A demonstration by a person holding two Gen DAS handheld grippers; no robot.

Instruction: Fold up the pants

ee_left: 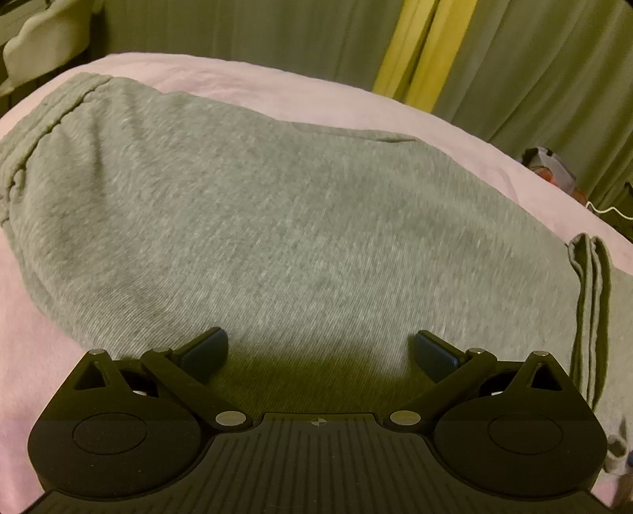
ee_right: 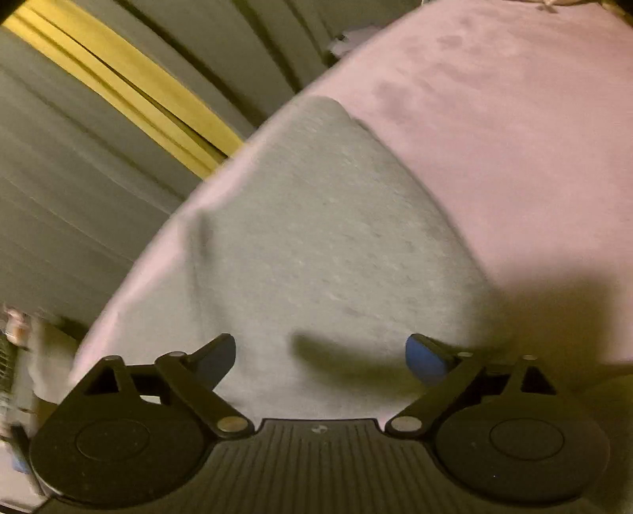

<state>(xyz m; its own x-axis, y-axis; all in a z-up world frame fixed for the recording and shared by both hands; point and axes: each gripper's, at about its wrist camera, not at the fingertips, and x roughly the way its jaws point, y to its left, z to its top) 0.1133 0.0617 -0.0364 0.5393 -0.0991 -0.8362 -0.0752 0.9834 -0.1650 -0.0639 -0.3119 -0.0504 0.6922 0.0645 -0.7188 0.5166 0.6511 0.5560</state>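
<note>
Grey sweatpants (ee_left: 277, 221) lie flat on a pink sheet (ee_left: 356, 102). The waistband is at the far left and a hem edge (ee_left: 589, 300) shows at the right. My left gripper (ee_left: 321, 352) is open and empty, just above the grey cloth near its front edge. In the right wrist view the grey pants (ee_right: 316, 245) taper to a point far up the sheet (ee_right: 514, 118). My right gripper (ee_right: 320, 356) is open and empty, hovering low over the cloth and casting a shadow on it.
Grey-green curtains (ee_left: 277, 35) with a yellow strip (ee_left: 419, 55) hang behind the bed. Small clutter and a white cable (ee_left: 554, 170) lie past the bed's right edge. Pale objects (ee_left: 43, 43) stand at the far left. The curtains (ee_right: 79, 178) also fill the left of the right wrist view.
</note>
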